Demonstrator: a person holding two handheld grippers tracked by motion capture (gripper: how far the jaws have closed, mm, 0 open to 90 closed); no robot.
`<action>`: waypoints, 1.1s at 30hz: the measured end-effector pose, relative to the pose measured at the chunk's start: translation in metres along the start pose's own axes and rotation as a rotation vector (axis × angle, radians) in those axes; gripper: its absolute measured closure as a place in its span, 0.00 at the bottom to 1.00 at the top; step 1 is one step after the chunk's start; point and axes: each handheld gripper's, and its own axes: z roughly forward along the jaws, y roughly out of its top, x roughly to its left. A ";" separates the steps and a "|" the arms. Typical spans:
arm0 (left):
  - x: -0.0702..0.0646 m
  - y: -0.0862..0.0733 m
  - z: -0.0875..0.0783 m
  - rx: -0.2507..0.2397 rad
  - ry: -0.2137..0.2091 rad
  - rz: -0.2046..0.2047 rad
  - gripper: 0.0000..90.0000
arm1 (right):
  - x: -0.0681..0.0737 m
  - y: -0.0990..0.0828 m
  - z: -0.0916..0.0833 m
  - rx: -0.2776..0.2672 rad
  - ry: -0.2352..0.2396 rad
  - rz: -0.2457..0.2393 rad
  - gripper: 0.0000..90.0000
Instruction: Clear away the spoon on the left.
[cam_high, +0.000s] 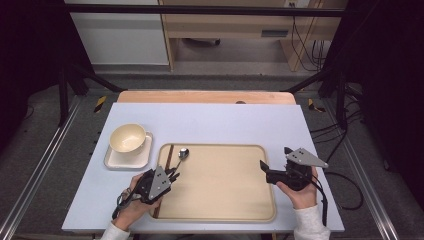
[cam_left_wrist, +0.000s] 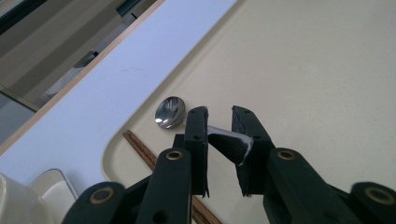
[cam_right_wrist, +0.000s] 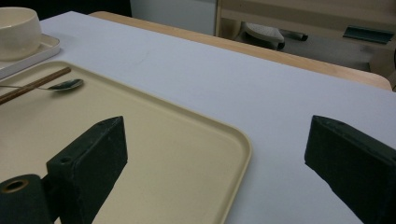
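White tabletop (cam_high: 210, 117) carries a beige tray (cam_high: 225, 210). Left gripper (cam_left_wrist: 219, 123) hovers over its left end, jaws slightly parted and gripping nothing, spoon (cam_left_wrist: 170, 112) just beyond beside chopsticks (cam_left_wrist: 140, 148). Right gripper (cam_high: 263, 166) gapes empty at the tray's right edge.

I work in a lab: black frame posts (cam_high: 64, 85) flank my table (cam_high: 210, 120), loose cables (cam_high: 305, 45) trail beyond it, and plain wooden benches (cam_high: 225, 22) stand behind it.
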 end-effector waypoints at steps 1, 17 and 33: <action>0.000 0.000 0.000 0.000 -0.003 0.002 0.84 | 0.000 0.000 0.000 0.000 0.000 0.000 0.07; -0.006 -0.008 0.011 0.073 -0.079 0.035 0.66 | -0.001 0.000 -0.001 -0.006 -0.002 0.005 0.07; -0.008 -0.011 0.018 0.123 -0.151 -0.003 0.30 | -0.001 0.001 -0.003 -0.009 -0.002 0.006 0.07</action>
